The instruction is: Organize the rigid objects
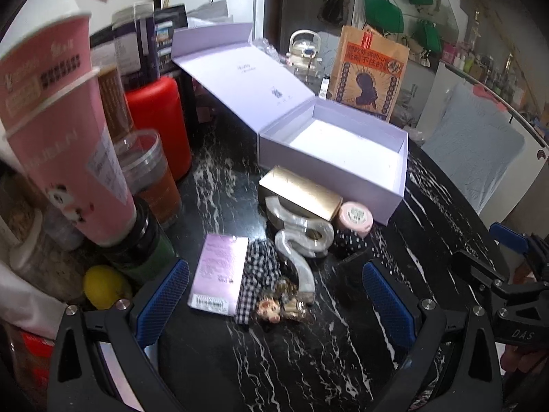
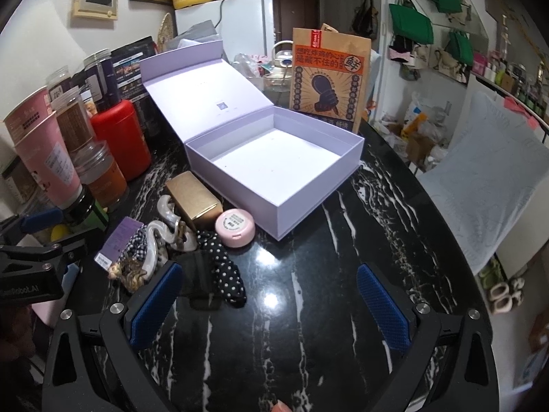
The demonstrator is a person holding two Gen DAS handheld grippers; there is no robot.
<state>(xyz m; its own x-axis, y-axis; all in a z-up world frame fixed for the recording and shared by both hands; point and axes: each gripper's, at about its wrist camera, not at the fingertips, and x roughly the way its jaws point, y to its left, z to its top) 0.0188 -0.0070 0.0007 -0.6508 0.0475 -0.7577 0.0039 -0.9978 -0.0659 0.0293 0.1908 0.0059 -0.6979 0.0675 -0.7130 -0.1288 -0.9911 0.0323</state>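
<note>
While I hover both grippers, left [image 1: 274, 295] and right [image 2: 271, 302] fingers spread, holding nothing. Box [image 2: 319, 192] lies open, empty; gold carton [image 2: 195, 199], pink tin [image 2: 235, 228] just beside it on table [image 2: 308, 309].

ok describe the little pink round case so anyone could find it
Start at the open lavender box on the black marble table. By its near corner lies the pink round case, beside a gold carton. It's the only flat pink disc with a printed label.

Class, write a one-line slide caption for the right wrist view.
Open right gripper hovers over a black marble table before an empty lavender box, small items piled left.
</note>
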